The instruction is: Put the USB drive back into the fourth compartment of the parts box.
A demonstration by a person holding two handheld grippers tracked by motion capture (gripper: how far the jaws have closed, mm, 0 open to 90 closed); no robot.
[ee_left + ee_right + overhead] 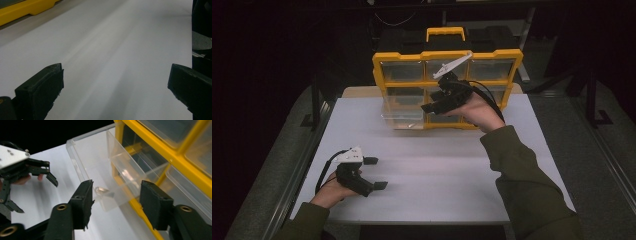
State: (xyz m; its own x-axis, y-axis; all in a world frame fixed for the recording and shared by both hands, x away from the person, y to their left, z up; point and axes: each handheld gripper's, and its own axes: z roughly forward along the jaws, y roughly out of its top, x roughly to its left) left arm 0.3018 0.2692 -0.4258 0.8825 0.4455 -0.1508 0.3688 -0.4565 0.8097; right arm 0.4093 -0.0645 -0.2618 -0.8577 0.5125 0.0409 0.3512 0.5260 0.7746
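- Nearest the high camera, two green sleeves (532,185) enter from the bottom edge, one forearm on each side of a white table (437,170).
- Left gripper (373,173): held low over the table's near-left area, its jaws spread wide with nothing between them. The left gripper view confirms this: bare white surface lies between the two black jaws, and a yellow edge of the organizer shows at upper left.
- Clear drawer (404,118): pulled out of the organizer's lower-left bay and projecting over the table; in the right gripper view a small shiny object (101,190) lies inside it, too indistinct to identify.
- Yellow organizer (447,55): stands upright at the table's far edge, with transparent compartments and a carrying handle on top.
- Right gripper (431,106): raised in front of the organizer's lower middle, just beside the drawer. Its jaws are parted and hold nothing; in the right gripper view they frame the drawer's front corner without touching it.
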